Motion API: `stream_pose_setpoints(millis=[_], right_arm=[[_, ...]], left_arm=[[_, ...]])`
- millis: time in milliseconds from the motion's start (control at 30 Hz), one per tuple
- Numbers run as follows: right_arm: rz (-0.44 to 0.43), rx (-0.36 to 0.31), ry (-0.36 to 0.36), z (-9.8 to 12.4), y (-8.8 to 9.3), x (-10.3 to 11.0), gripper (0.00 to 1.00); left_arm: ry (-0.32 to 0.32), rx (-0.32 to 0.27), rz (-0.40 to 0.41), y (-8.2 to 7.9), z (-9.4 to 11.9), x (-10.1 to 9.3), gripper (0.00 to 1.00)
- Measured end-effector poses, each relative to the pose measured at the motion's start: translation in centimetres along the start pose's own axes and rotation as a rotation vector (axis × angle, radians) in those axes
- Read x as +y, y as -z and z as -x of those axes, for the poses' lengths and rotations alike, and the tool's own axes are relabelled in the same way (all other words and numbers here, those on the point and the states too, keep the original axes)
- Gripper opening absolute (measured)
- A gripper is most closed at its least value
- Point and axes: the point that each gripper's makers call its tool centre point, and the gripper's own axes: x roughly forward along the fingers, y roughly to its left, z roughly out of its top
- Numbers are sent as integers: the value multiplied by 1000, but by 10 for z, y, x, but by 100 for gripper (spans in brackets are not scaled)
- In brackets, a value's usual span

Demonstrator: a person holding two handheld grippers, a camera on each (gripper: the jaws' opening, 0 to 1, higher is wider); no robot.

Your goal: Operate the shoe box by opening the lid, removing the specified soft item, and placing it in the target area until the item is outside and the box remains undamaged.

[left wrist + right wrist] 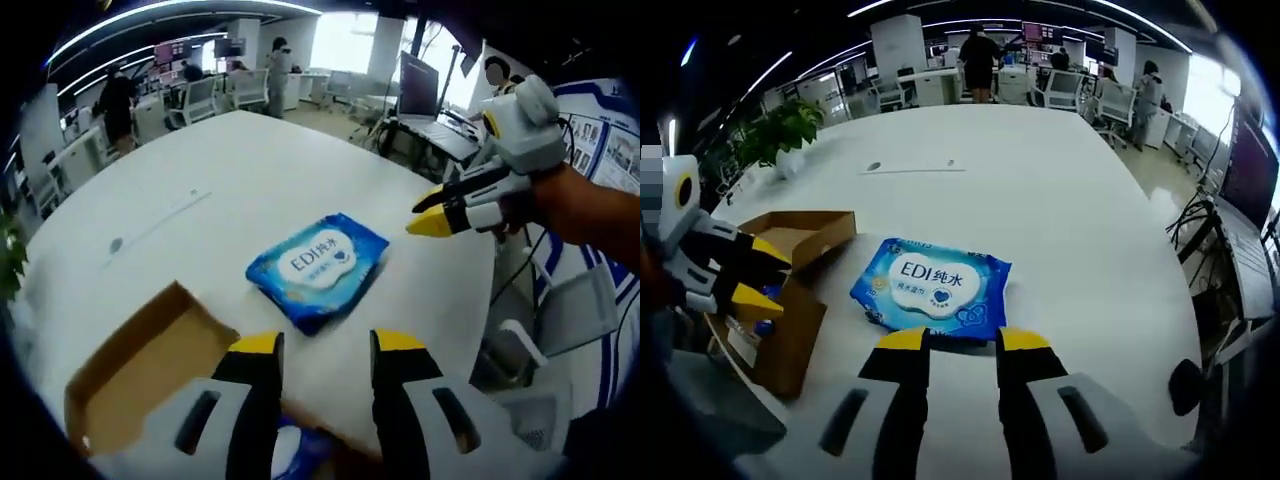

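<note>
Blue and white, the soft wipes pack (318, 268) lies flat on the white table (250, 160), outside the shoe box (140, 375). In the left gripper view the pack sits just ahead of the left gripper (325, 350), a little beyond its yellow tips and roughly in line with the gap between them. Those jaws stand apart with nothing between them. The cardboard box is open, its brown flap folded out toward the left of this view, and something blue (290, 450) shows low in the picture between the jaw bases, though what it is cannot be made out. The right gripper (440, 215) enters from the right, held by a hand (575, 205), its yellow tips close together and pointing toward the pack without touching it.

In the right gripper view the pack (932, 287) lies directly in front of the right gripper (962, 340), its near edge just beside the tips, perhaps touching; which, I cannot tell. These jaws are parted and hold nothing. The box (790, 300) stands just left of the pack, and the left gripper (765, 275) hangs over its open top. A potted plant (780, 130) stands at the table's far left edge.
</note>
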Motion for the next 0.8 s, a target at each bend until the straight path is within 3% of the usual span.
stream_pose_setpoints(millis=[300, 800], right_arm=[[12, -21, -2, 18, -2, 27, 24], [31, -20, -32, 29, 7, 86, 23]], left_arm=[[-28, -15, 15, 19, 37, 9, 33], [-84, -6, 82, 76, 93, 41, 32]])
